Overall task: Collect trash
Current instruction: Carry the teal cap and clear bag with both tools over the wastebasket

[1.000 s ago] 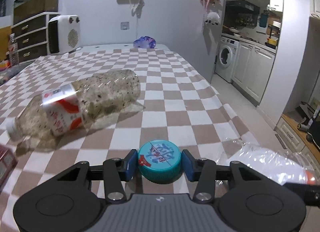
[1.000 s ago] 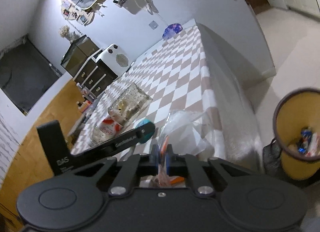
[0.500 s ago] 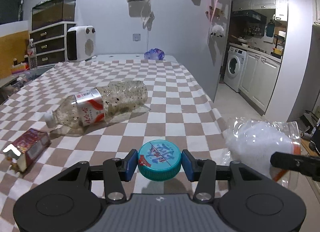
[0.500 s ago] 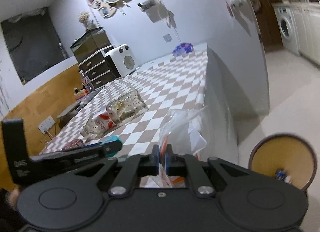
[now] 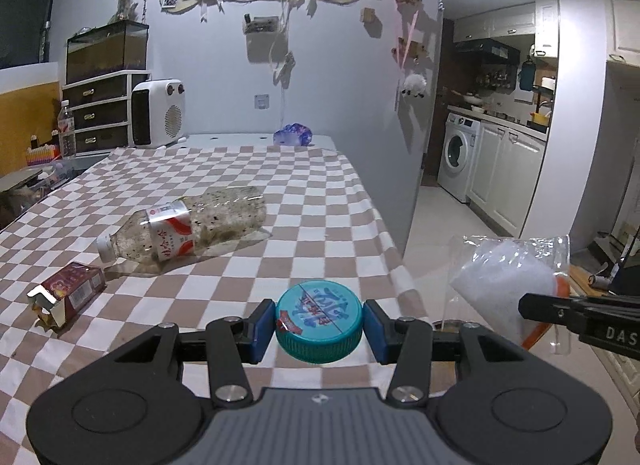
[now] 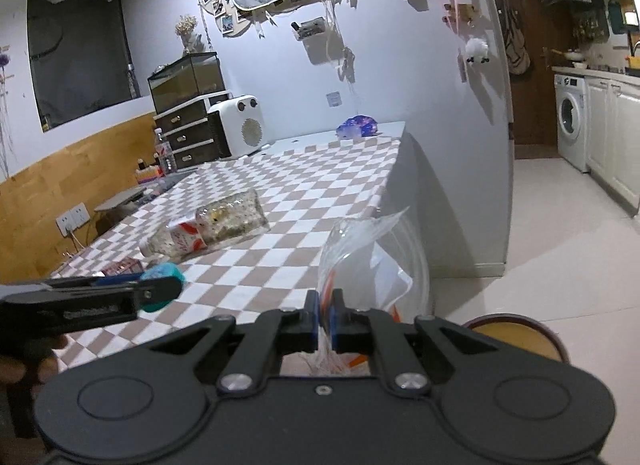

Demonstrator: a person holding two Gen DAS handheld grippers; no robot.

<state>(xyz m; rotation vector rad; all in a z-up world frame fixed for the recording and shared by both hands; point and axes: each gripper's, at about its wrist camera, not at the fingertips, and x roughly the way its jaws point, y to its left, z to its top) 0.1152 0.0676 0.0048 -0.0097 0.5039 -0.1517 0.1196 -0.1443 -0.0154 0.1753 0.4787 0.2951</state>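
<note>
My left gripper point(image 5: 319, 323) is shut on a teal round lid point(image 5: 319, 321), held just above the checkered table's point(image 5: 224, 273) near edge. My right gripper point(image 6: 325, 317) is shut on a clear plastic bag point(image 6: 372, 261) with orange trim, hanging off the table's right side; the same plastic bag point(image 5: 508, 277) shows at the right of the left wrist view. A dirty plastic bottle point(image 5: 188, 231) with a red label lies on its side mid-table. A small red carton point(image 5: 68, 289) lies at the left. In the right wrist view the left gripper point(image 6: 160, 289) reaches in from the left.
A yellow trash bin point(image 6: 516, 335) stands on the floor below the right gripper, mostly hidden by it. At the table's far end sit a blue crumpled wrapper point(image 5: 294, 135) and a white heater point(image 5: 158, 113). A kitchen with a washing machine point(image 5: 458, 155) lies to the right.
Both grippers have pulled back and risen, so the bottle looks farther off and the red carton has come into view. The right gripper has rolled upright. The bin has slid beneath it.
</note>
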